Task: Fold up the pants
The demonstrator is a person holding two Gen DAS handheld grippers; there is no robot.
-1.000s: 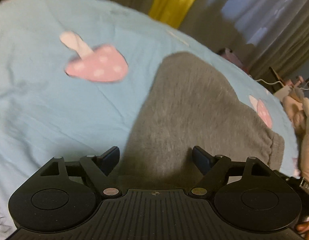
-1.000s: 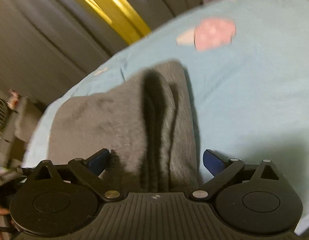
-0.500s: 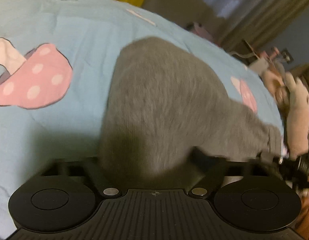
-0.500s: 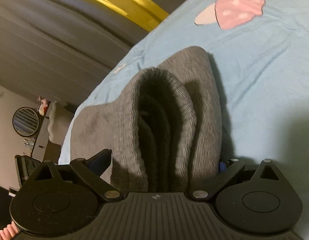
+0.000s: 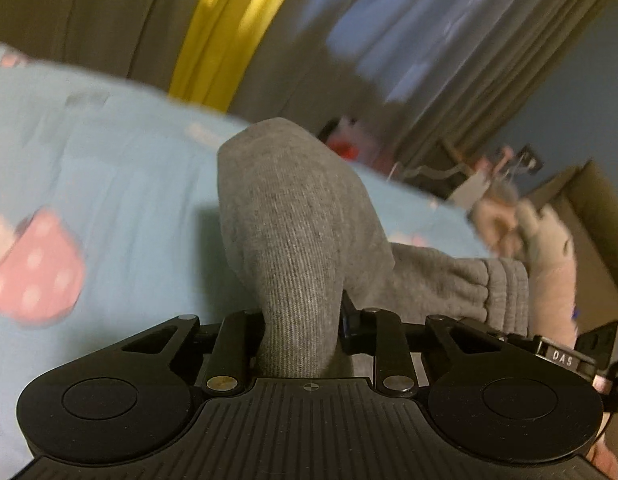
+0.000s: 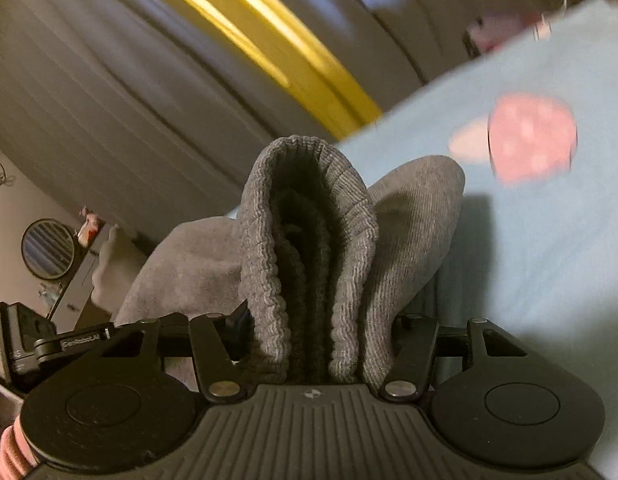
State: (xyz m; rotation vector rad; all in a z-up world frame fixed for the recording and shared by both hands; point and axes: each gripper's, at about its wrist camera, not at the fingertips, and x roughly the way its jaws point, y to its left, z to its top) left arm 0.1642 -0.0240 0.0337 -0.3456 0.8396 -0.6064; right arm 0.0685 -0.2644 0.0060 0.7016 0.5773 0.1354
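Left wrist view: I've got the left gripper [image 5: 303,330] pinched narrow on a bunched ridge of the grey pants [image 5: 297,216], which rises from the jaws at lower centre up to mid-frame; the ribbed cuff or waistband end trails off to the lower right. Blue mushroom-print bedsheet [image 5: 109,184] fills the left half, curtains [image 5: 389,40] across the top. Versus a second ago: jaws were wide apart with the cloth lying flat between them; they have just been closing, and fabric now sits clamped and lifted off the sheet. Right wrist view: right gripper [image 6: 321,344] holds a thicker stack, the ribbed band doubled over several layers, so the jaws sit at a middling width, pressed against the cloth on both sides. Pants stand centre frame, sheet to the right, a round mirror [image 6: 48,249] at left edge. Earlier the jaws were fully spread around the flat fabric; they have just been closing too. Step, as I read it: both grabs done, lift under way for a fold. Next I need to carry both ends together across, keeping them level so layers don't slip, then lay down onto the rest of the pants.
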